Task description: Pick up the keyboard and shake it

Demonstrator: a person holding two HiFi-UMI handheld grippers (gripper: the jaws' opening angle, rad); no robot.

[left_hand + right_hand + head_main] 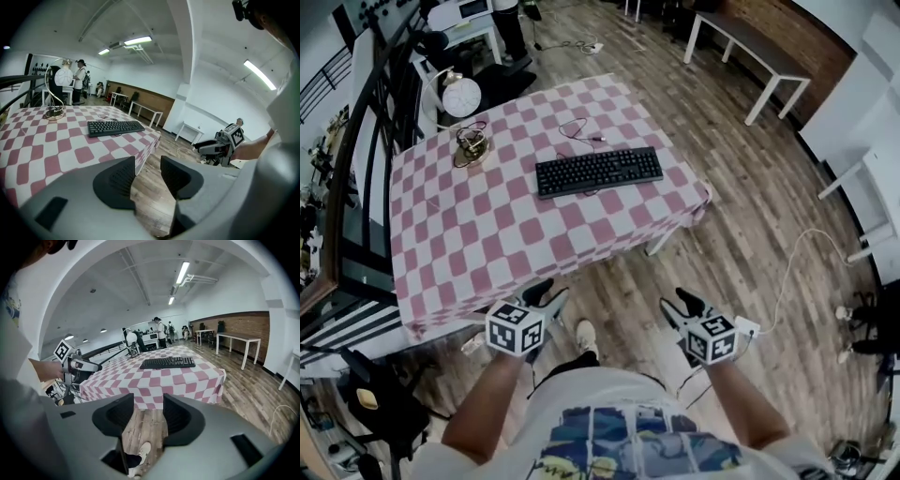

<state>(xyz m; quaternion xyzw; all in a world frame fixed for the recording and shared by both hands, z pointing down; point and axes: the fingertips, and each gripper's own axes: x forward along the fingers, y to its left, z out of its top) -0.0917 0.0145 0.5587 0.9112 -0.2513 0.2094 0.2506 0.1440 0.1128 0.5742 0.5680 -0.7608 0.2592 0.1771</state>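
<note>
A wooden floor [741, 216] spreads under everything, and on it stands a table [487, 234] covered by a pink-and-white checked cloth, far from the person. The black keyboard [598, 172] lies flat on the right half of that table, long side facing the person, untouched and well apart from both claws.

The left gripper [548, 292] hangs just off the table's near edge. The right gripper [678, 307] is farther right over bare floor.

In the left gripper view the left claw [147, 176] is released: its two dark pads stand apart with a clear gap, and only floorboards show between them. That view also takes in the table [37, 150], the keyboard [116, 127] and, at the far right, the right claw [218, 146] with its marker cube.

In the right gripper view the right claw [149, 416] is likewise released and empty. Its gap looks a little wider, and through it show floor and the person's pale shoe [140, 453], which the left gripper view does not catch. The keyboard [167, 363] sits far ahead on the table [154, 380], and the left claw [79, 365] is at the left.

Only the head view shows the thin dark cable [577, 127] on the cloth beyond the keyboard. The gripper views alone show a person [160, 331] standing beyond the table.
</note>
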